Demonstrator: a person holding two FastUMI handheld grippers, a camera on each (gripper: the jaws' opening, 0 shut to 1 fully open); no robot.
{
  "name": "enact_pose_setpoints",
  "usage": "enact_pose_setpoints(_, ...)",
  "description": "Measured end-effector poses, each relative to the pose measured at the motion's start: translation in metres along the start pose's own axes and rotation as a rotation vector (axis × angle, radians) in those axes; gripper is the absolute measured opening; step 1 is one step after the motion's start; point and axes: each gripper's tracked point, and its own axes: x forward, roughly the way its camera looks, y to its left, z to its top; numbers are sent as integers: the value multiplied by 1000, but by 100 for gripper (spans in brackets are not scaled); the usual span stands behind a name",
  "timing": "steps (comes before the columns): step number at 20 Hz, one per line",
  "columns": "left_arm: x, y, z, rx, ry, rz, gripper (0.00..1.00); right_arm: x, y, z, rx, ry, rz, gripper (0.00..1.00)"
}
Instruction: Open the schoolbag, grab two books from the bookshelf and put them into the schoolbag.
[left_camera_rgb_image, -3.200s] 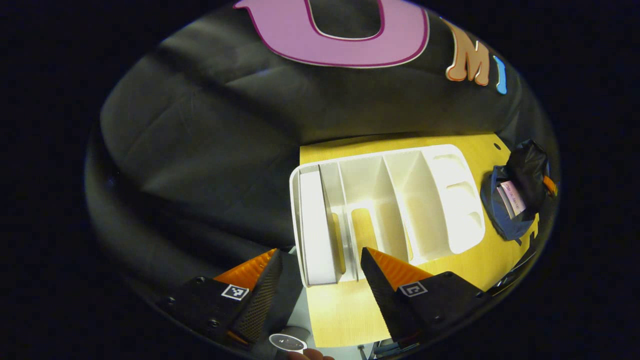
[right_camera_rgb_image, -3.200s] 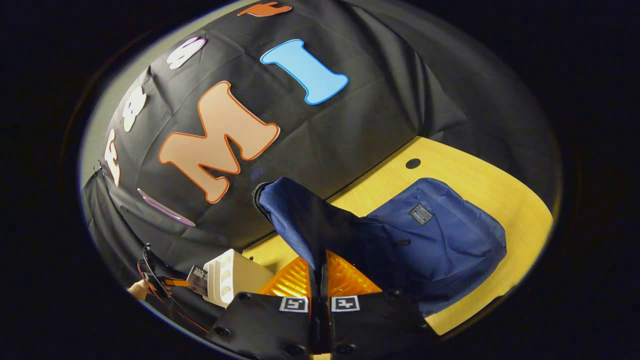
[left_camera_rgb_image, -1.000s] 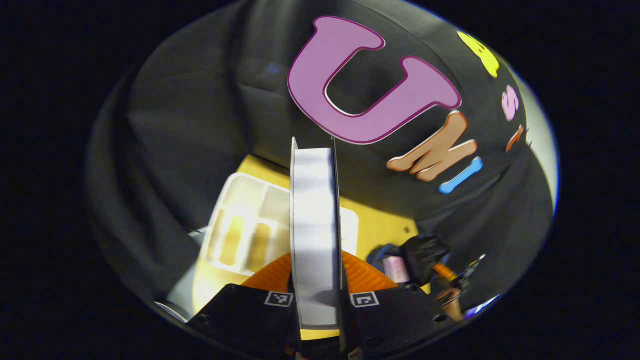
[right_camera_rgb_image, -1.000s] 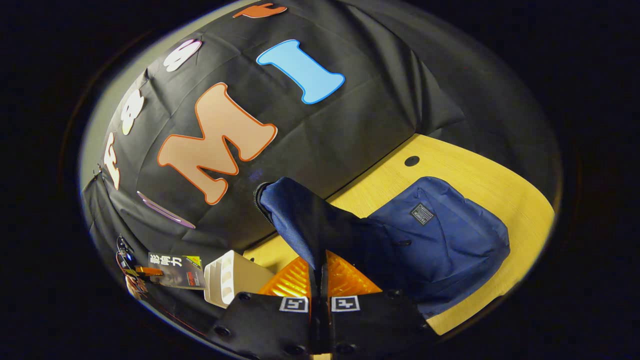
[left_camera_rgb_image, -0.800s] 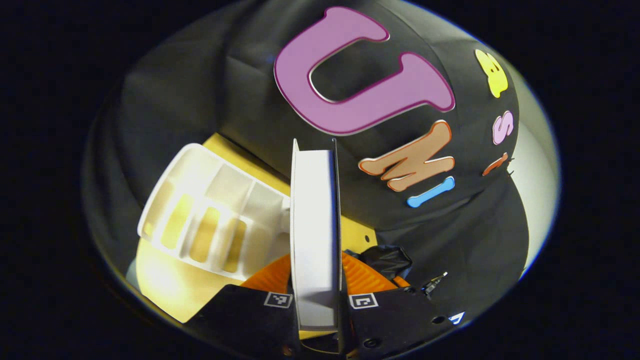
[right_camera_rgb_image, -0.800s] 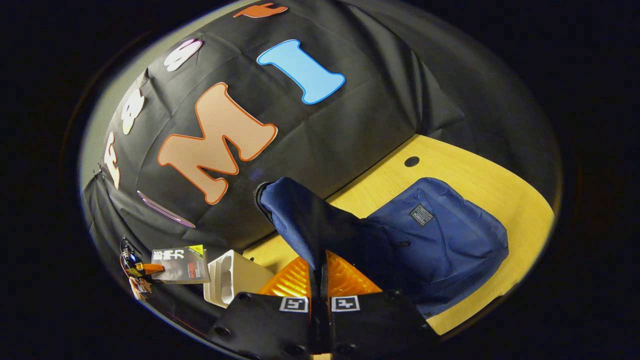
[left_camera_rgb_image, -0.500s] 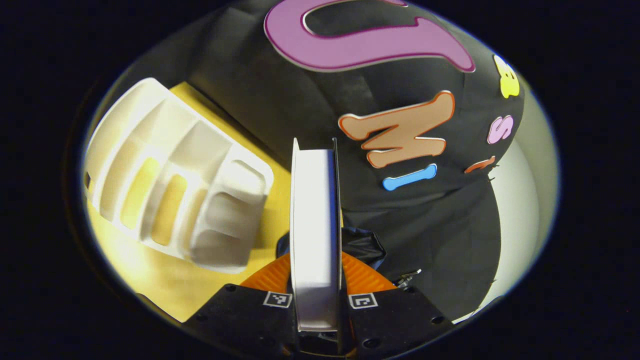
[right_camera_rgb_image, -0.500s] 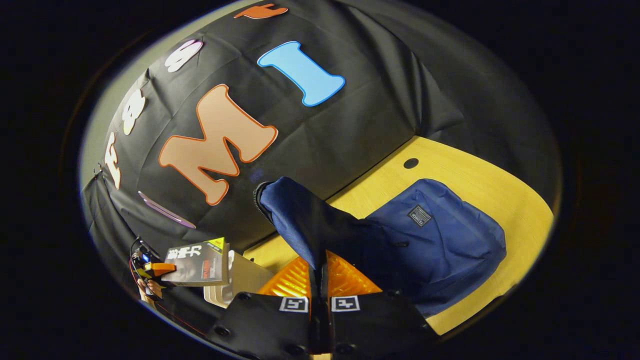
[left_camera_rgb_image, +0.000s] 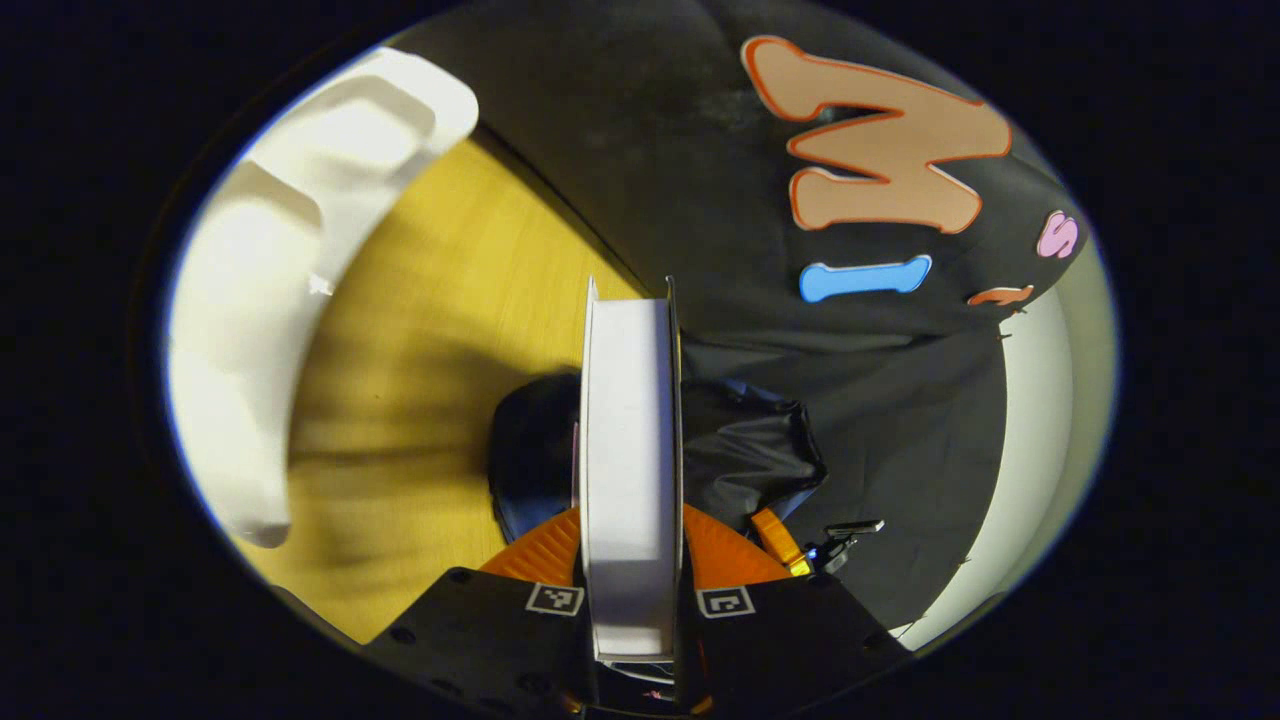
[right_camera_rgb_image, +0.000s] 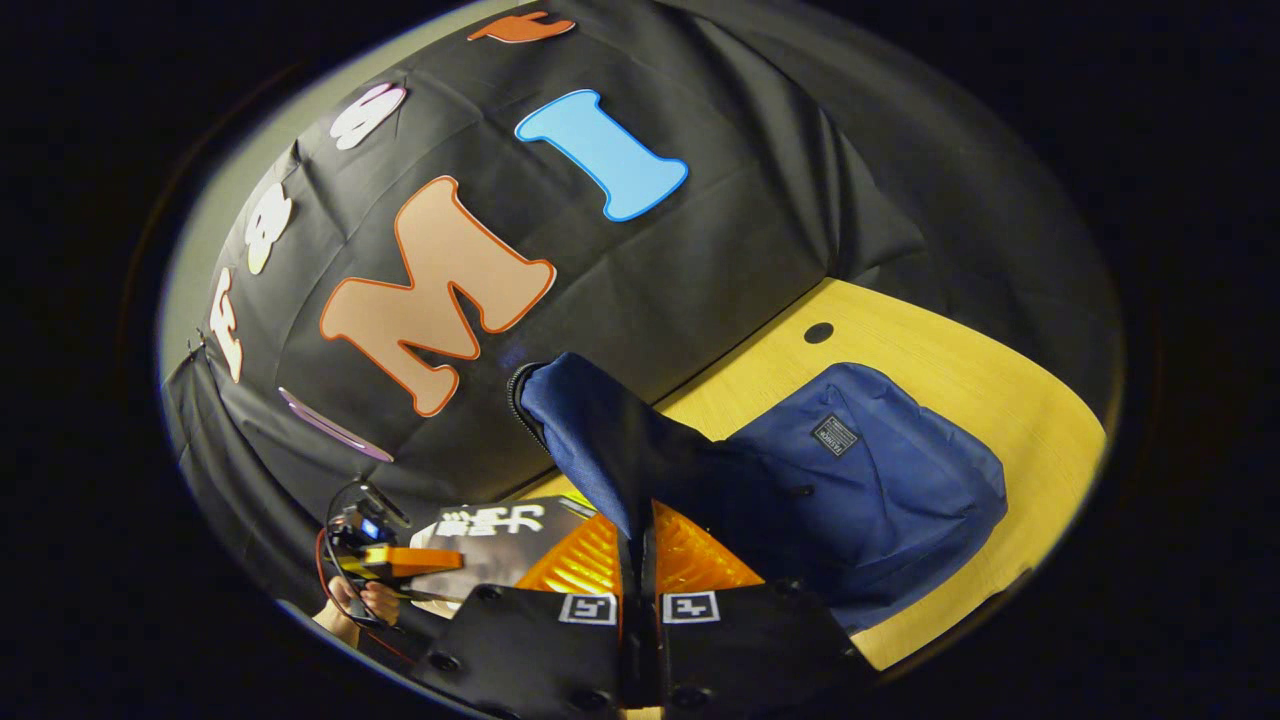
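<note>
Schoolbag (right_camera_rgb_image: 880, 480) on table (right_camera_rgb_image: 1010, 390); bookshelf (left_camera_rgb_image: 270, 300) beside.

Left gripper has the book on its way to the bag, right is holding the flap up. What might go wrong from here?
1. The left gripper grips the book only at its lower end; the long free part may swing or slip on entry.
2. The right gripper holds up only a narrow fold of the schoolbag flap; if it slips, the mouth closes.
3. The left gripper view is blurred and the book hides the opening, so it may catch the rim.
</note>
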Motion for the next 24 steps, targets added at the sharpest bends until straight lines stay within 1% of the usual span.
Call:
enact_pose_setpoints(3,41,-3,-11,-39,50,-21,27,0,0,0,3,-3,0,3)
enact_pose_setpoints(5,62,-2,-19,-46,71,-19,25,0,0,1,9,-8,1,3)
enact_pose_setpoints(7,79,-2,-25,-66,93,-28,27,-1,0,1,11,-12,2,3)
enact_pose_setpoints(9,95,-2,-32,-82,98,-52,28,-1,-1,1,12,-17,1,3)
enact_pose_setpoints(10,102,-3,-34,-93,96,-63,27,-2,-1,2,13,-19,1,3)
enact_pose_setpoints(12,117,-3,-37,-135,92,-82,28,-2,-1,2,12,-21,3,3)
enact_pose_setpoints(13,124,-3,-40,-152,95,-87,27,-2,-1,2,11,-22,3,3)
enact_pose_setpoints(15,137,0,-48,-165,102,-87,27,-4,0,3,2,-26,2,3)
enact_pose_setpoints(21,180,-9,-66,-165,115,-129,27,-7,7,4,-25,-34,13,3)
enact_pose_setpoints(24,202,-12,-70,-181,103,-145,28,-8,7,2,-33,-32,21,3)
